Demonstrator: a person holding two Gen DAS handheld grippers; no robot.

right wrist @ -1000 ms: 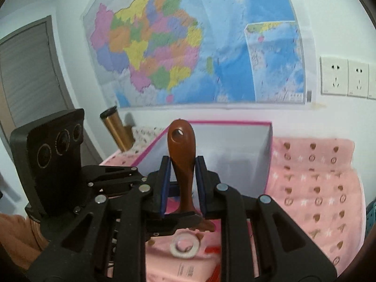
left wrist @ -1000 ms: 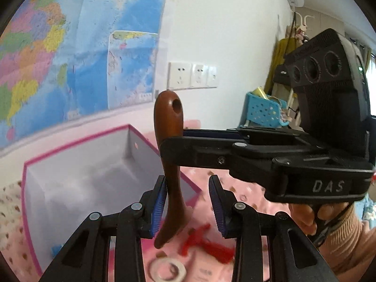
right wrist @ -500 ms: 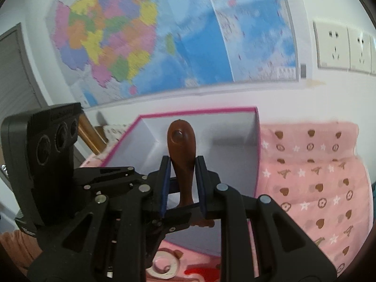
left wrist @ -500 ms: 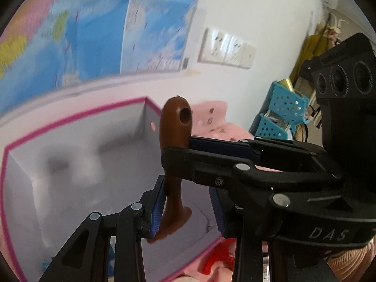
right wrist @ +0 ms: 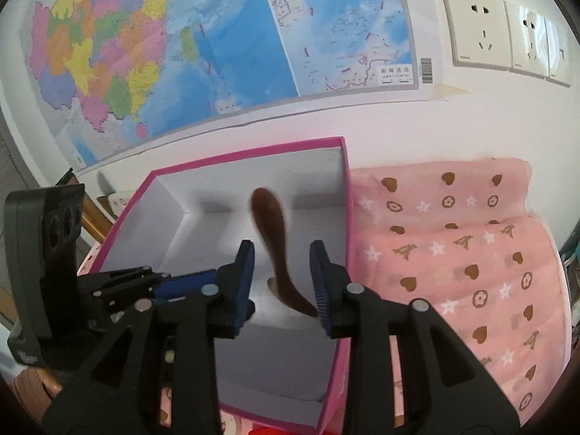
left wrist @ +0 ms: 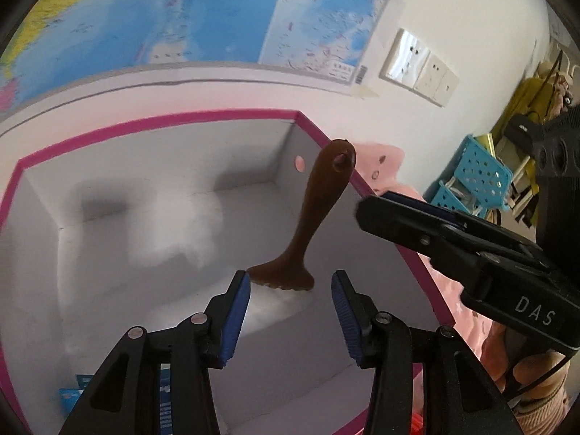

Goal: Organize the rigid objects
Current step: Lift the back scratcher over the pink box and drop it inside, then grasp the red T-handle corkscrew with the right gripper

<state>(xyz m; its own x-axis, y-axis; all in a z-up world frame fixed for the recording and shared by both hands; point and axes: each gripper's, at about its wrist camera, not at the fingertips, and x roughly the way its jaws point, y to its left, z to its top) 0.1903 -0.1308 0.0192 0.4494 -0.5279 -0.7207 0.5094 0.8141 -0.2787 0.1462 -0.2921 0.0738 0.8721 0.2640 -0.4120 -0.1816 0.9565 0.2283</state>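
Both pairs of tongs released, jaws just opened, nothing gripped. Left tongs poised over the open pink-rimmed white cardboard box, blue pads spread apart. Brown wooden paddle-shaped scraper with a hole in its handle loose ahead of those pads at 12 o'clock, tilted, handle leaning toward 1 o'clock, toothed flat end nearest the tongs, touching neither pad as far as can be told. Right tongs likewise parted over the same box, the scraper blurred between and beyond the pads, inside the box outline, handle up toward 12 o'clock, flat end low by the right-hand pad; contact with the box floor not clear. In the left wrist view, right device reaching in from 3 o'clock, short of the scraper. Pink cloth with brown hearts and white stars covering the surface at 3 o'clock of the box. Coloured wall map above at 12 o'clock, white wall sockets at 2 o'clock. Blue perforated plastic basket at 3 o'clock in the left wrist view.
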